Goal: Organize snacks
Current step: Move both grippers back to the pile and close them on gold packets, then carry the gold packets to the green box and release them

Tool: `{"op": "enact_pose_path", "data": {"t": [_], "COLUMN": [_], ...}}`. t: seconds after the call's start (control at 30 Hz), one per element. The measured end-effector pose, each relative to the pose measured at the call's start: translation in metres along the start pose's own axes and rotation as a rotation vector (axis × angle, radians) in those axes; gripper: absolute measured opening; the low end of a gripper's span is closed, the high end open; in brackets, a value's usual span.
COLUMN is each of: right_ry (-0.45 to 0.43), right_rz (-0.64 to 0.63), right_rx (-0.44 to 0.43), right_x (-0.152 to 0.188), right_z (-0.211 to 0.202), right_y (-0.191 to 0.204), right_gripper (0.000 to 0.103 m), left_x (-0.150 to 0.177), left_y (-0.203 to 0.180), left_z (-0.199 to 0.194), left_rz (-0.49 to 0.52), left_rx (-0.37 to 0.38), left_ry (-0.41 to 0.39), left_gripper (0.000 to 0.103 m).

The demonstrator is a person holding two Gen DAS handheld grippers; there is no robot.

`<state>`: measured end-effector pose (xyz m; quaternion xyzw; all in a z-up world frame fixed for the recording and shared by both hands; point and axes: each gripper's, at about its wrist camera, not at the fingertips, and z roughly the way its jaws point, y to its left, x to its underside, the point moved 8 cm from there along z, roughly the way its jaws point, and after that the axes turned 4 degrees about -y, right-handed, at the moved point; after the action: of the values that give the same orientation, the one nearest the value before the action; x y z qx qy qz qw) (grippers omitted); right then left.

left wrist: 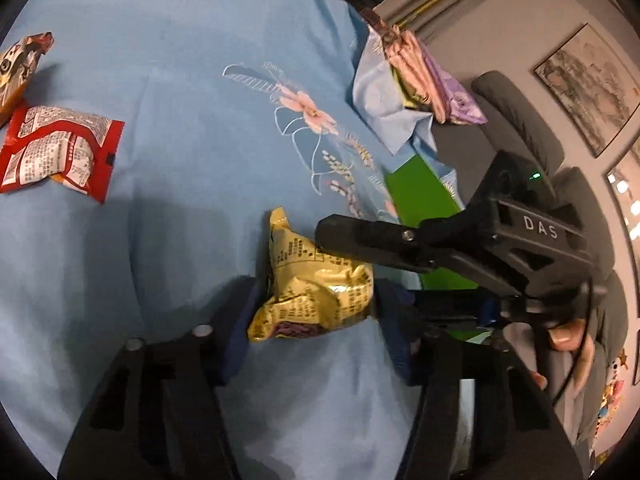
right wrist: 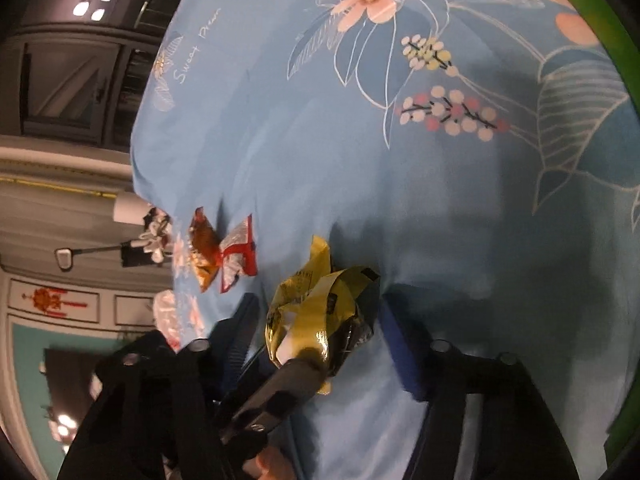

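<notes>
Gold snack packet (left wrist: pixel 310 284) sits crumpled between the blue-padded fingers of your left tool (left wrist: pixel 312 312), which close on its two sides and hold it just over the light-blue floral cloth (left wrist: pixel 192 92). In your right wrist view the same gold packet (right wrist: pixel 320 312) lies between the fingers of your right tool (right wrist: pixel 316 332), but those fingers stand wide, with open gaps on both sides, so that tool holds nothing. One black finger (right wrist: pixel 276 388) of the left tool crosses this view from below and touches the packet's near end.

From the left wrist view, your right tool (left wrist: pixel 344 236) reaches in from the right, its dark fingertip lying against the packet's upper right part; part of your hand (left wrist: pixel 568 336) shows behind its body.

Further out on the cloth, well apart from the gold packet, a red-and-white snack packet (left wrist: pixel 56 152) lies flat at the left, and just beyond it an orange packet (left wrist: pixel 20 68) with a printed picture touches or overlaps its edge. To the right, a green box (left wrist: pixel 424 196) rests at the cloth's edge. Beyond that, a bundle of pink and purple packets (left wrist: pixel 428 76) sits in a fold of the cloth. A framed painting (left wrist: pixel 588 84) hangs on the grey wall behind.
</notes>
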<state>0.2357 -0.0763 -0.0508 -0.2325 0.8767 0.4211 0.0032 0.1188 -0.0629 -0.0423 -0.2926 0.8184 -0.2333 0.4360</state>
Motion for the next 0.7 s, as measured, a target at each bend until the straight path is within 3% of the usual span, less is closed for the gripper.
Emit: {"op": "enact_pose_path", "data": {"t": [0.17, 0.43, 0.7], "right_ry": [-0.039, -0.086, -0.217], "right_rz": [-0.063, -0.098, -0.134], "right_rx": [0.027, 0.002, -0.072], "right_x": [-0.002, -0.003, -0.017], "right_z": [0.001, -0.014, -0.084], "right_y": [0.005, 0.014, 0.026], "right_gripper": [0.041, 0.039, 0.039], "left_x": [0.001, -0.006, -0.029], "left_y": [0.004, -0.013, -0.082], "left_z": [-0.002, -0.010, -0.009], "left_rz": [-0.002, 0.071, 0.208], "left_rx": [-0.017, -0.052, -0.031], "left_ry": [-0.017, -0.072, -0.105], "left_gripper": [0.044, 0.041, 0.041]}}
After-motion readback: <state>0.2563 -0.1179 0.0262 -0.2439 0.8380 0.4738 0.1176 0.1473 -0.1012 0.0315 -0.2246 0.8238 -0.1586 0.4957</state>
